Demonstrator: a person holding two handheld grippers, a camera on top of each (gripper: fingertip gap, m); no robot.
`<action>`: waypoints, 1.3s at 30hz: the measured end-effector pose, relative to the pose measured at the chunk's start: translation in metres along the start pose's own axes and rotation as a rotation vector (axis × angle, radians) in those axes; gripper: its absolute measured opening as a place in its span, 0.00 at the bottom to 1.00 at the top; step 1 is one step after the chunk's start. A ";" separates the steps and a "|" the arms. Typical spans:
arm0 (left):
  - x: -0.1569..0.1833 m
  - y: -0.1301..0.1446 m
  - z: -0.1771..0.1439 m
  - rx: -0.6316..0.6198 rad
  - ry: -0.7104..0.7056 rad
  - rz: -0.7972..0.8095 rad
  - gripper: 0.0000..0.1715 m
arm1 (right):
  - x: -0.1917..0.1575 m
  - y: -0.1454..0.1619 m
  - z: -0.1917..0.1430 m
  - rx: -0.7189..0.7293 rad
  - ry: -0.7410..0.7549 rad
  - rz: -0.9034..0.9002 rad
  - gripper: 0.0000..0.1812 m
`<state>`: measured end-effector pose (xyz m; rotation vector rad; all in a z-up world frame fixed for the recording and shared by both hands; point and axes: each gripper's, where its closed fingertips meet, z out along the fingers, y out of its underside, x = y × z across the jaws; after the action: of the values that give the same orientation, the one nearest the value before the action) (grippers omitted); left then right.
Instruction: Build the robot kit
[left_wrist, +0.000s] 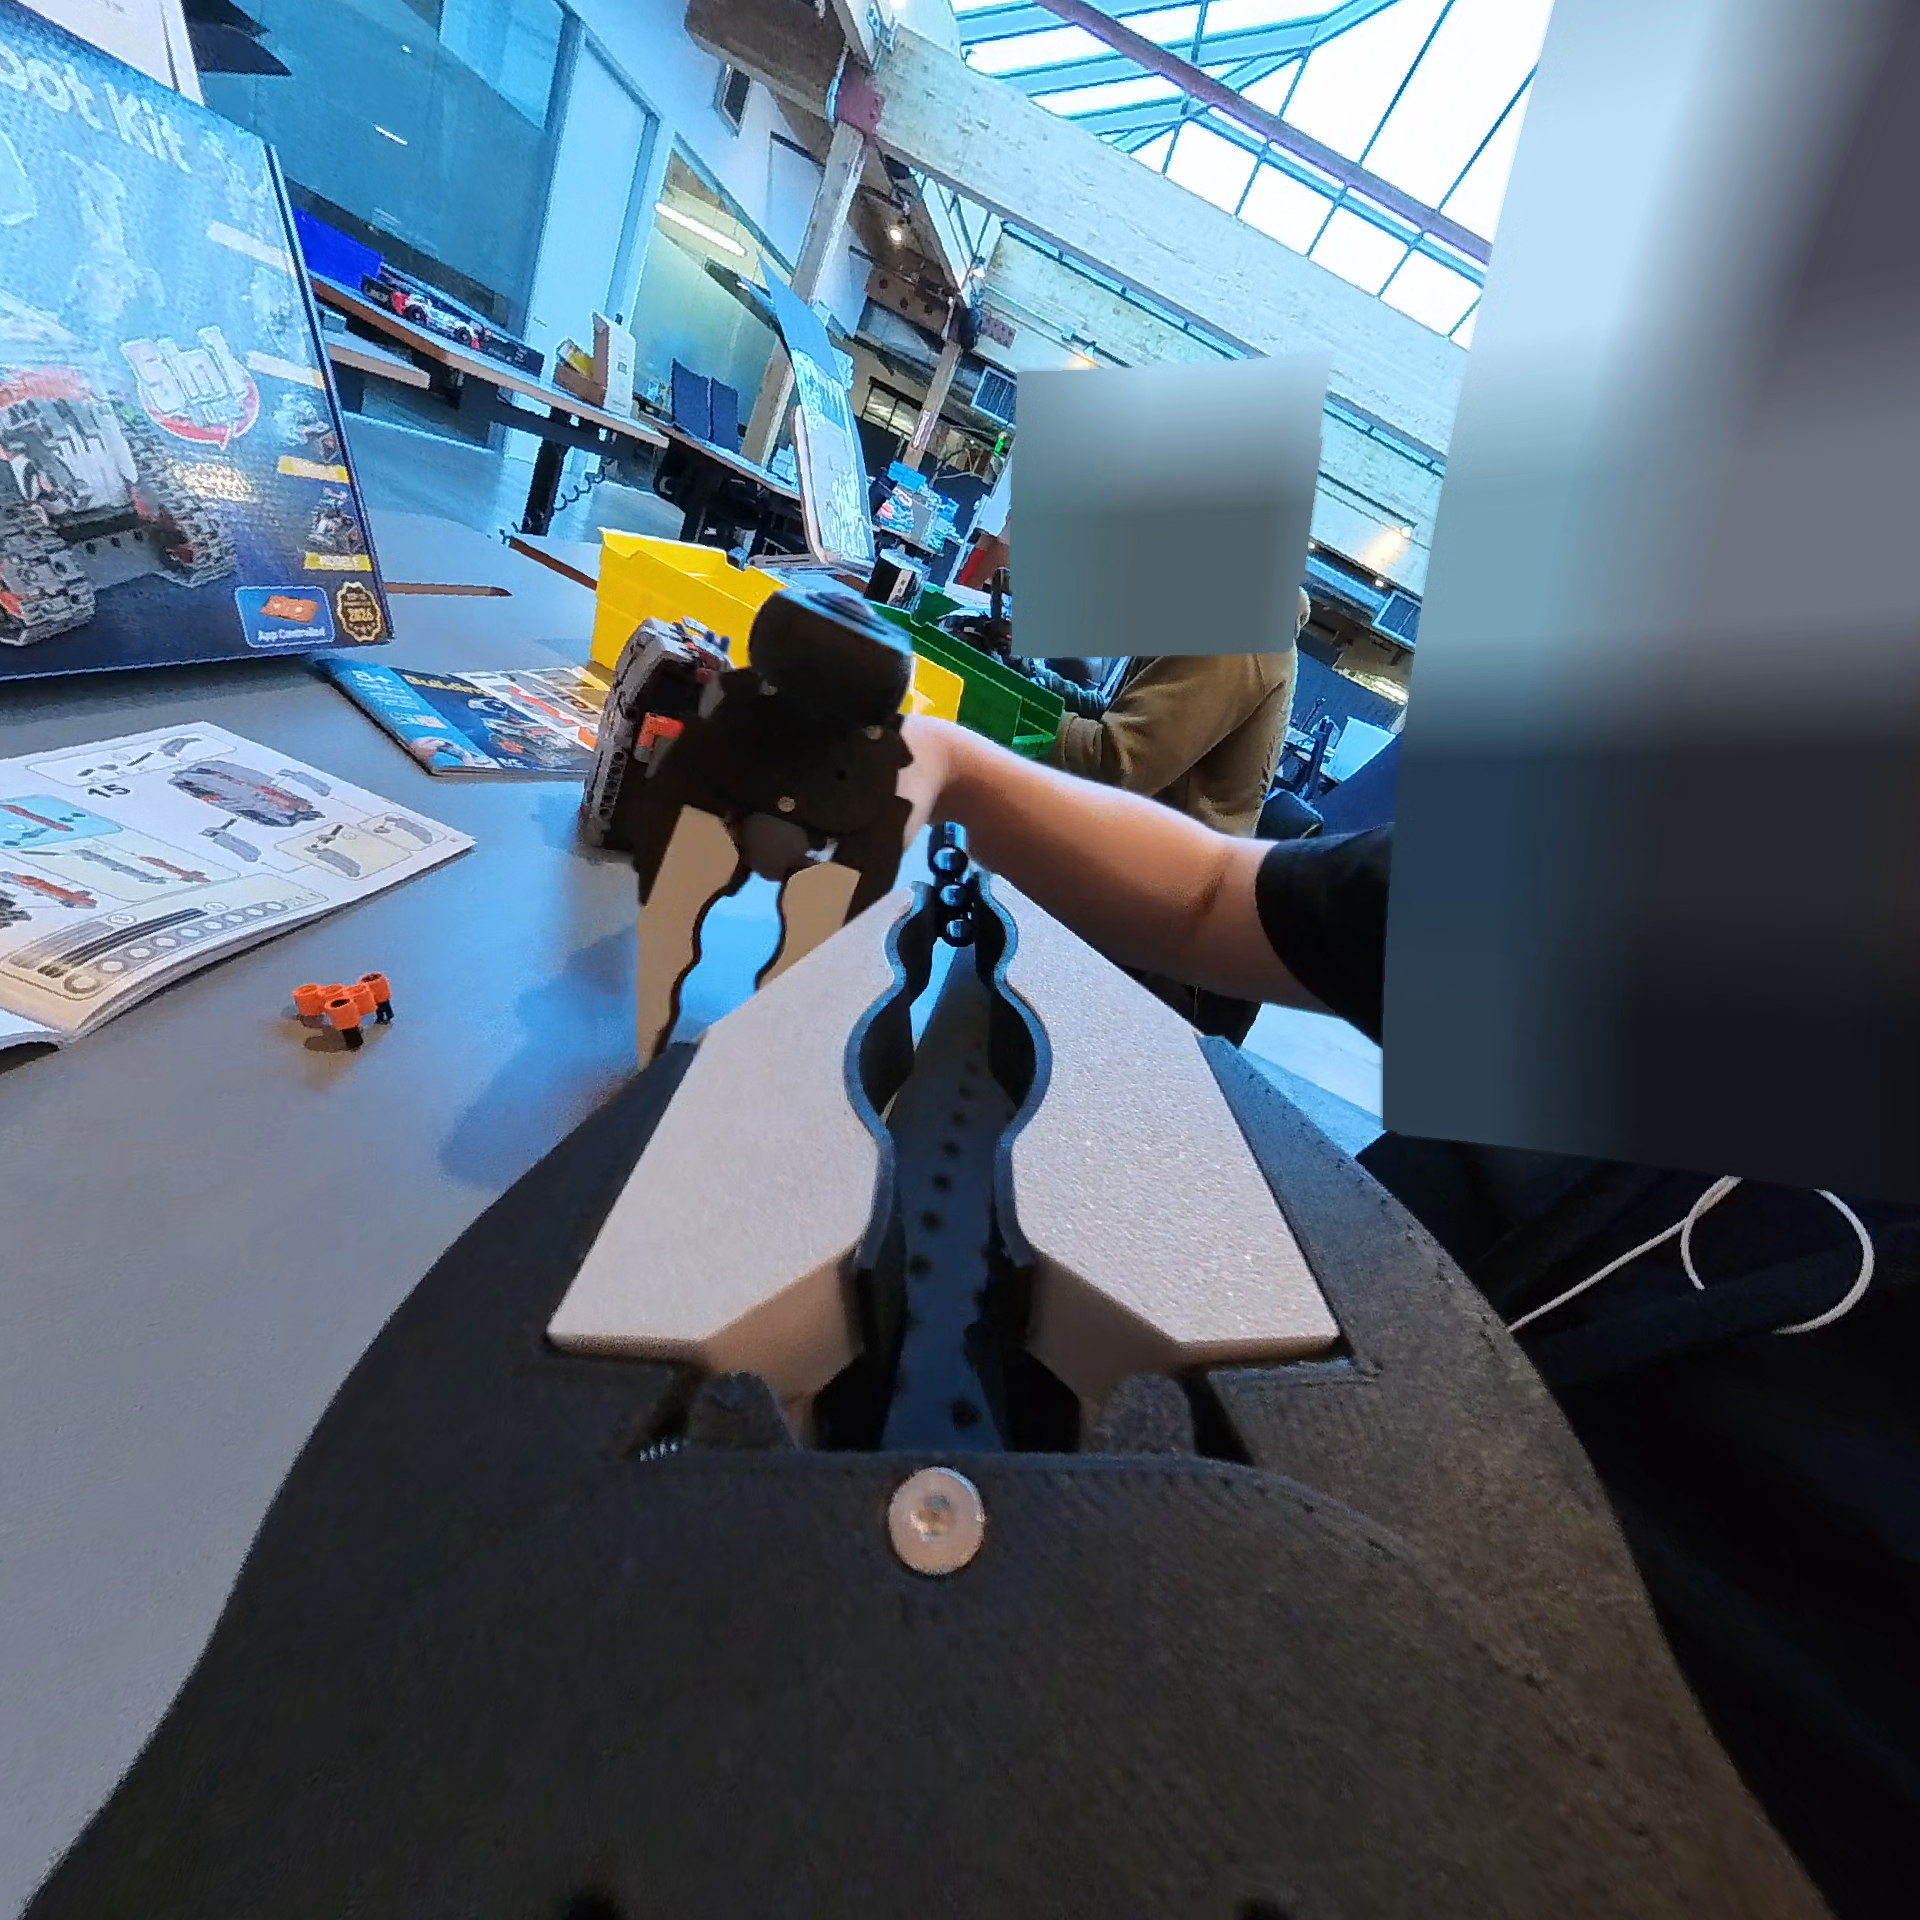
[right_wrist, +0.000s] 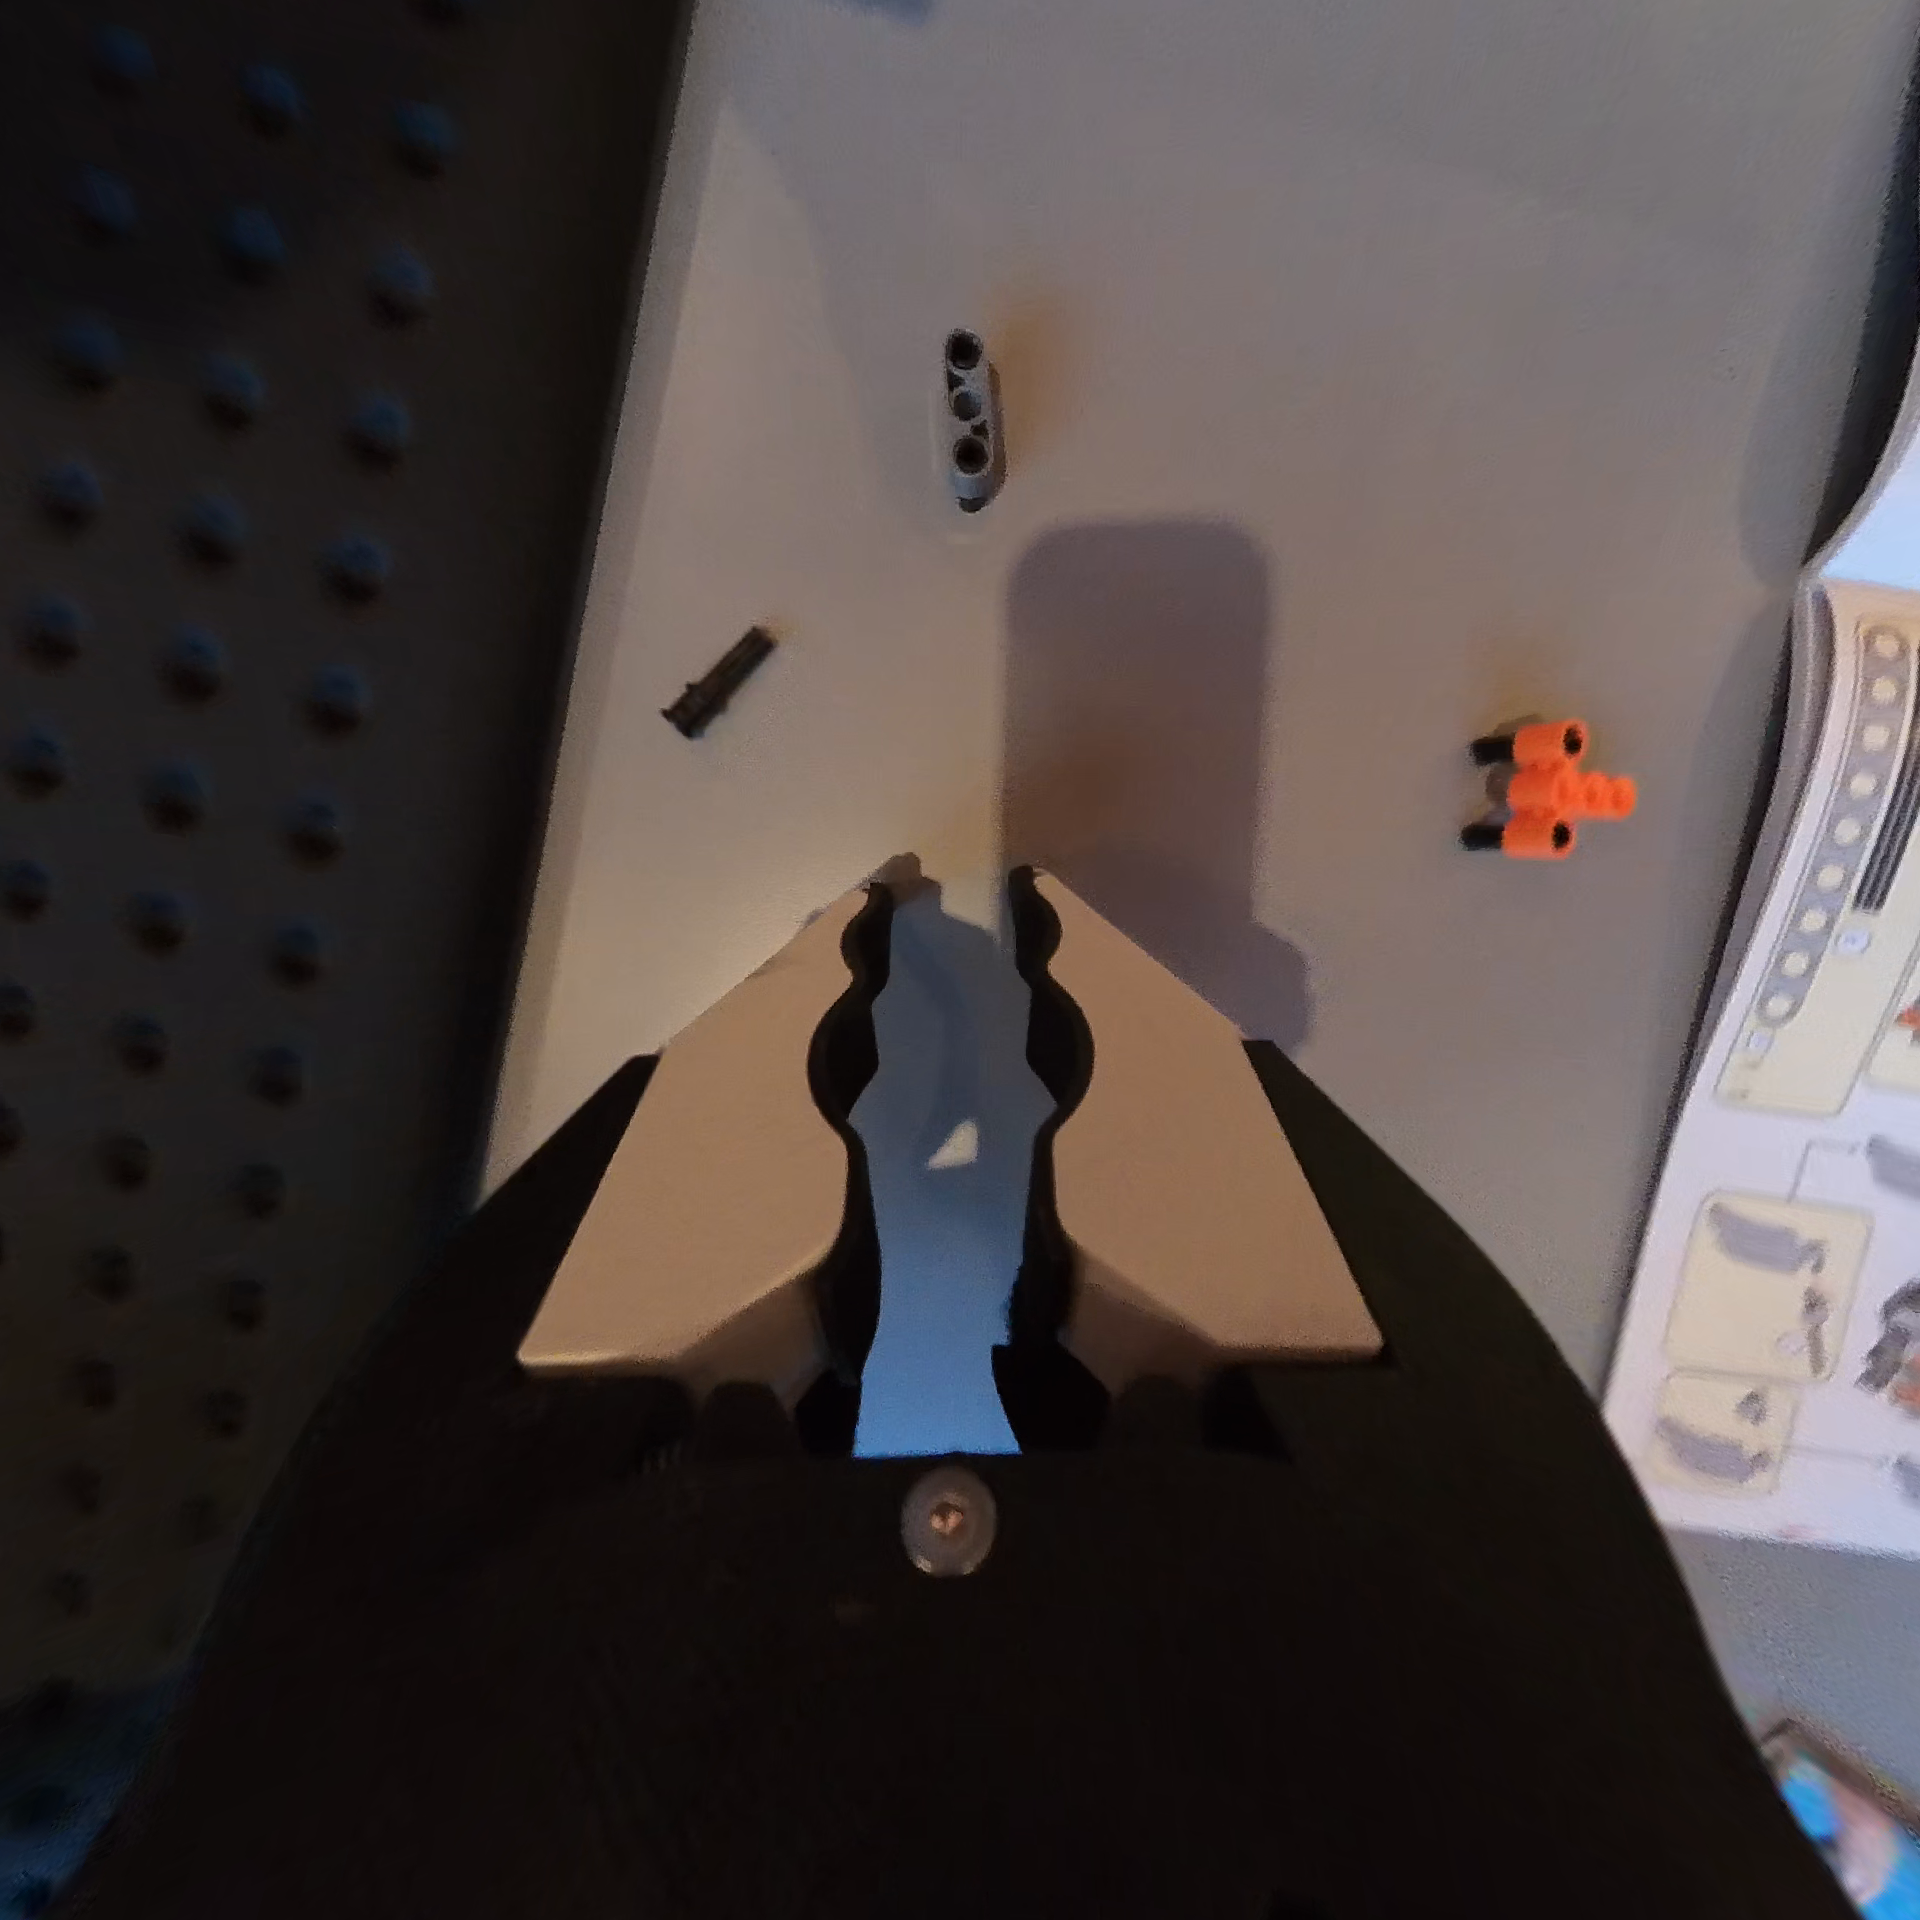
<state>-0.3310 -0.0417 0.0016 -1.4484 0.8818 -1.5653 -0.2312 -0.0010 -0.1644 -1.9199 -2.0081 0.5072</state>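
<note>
My left gripper (left_wrist: 951, 914) is shut on a long black beam with holes (left_wrist: 940, 1195), which runs between its fingers and sticks out past the tips. It is raised above the grey table (left_wrist: 260, 1247). My right gripper (right_wrist: 956, 883) is open and empty, pointing down at the table; it also shows in the left wrist view (left_wrist: 717, 987), held by a hand. Beyond its tips lie a short grey beam with three holes (right_wrist: 971, 416), a black pin (right_wrist: 719, 681) to the left, and an orange piece with black pins (right_wrist: 1548, 790) to the right, which also shows in the left wrist view (left_wrist: 343, 1003).
An open instruction booklet (left_wrist: 156, 873) lies at the left, a kit box (left_wrist: 156, 364) stands behind it, and a second booklet (left_wrist: 488, 707) lies beyond. A grey and black model (left_wrist: 644, 727), a yellow bin (left_wrist: 675, 592) and a green bin (left_wrist: 987, 686) stand farther back. A dark dotted surface (right_wrist: 208, 727) fills the right wrist view's left side. There is about 20 centimeters between the tips of the two grippers.
</note>
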 end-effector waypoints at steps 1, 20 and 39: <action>0.000 0.001 -0.001 -0.002 -0.005 -0.001 0.02 | -0.003 0.000 -0.001 0.010 0.025 0.051 0.12; 0.011 0.004 -0.010 0.028 -0.009 -0.030 0.02 | -0.038 -0.060 0.014 0.249 0.253 0.640 0.16; 0.024 0.003 -0.023 0.042 0.019 -0.013 0.02 | 0.024 0.002 0.000 0.101 0.228 0.464 0.02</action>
<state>-0.3534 -0.0654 0.0066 -1.4143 0.8476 -1.6000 -0.2305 0.0225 -0.1657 -2.2660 -1.3714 0.4613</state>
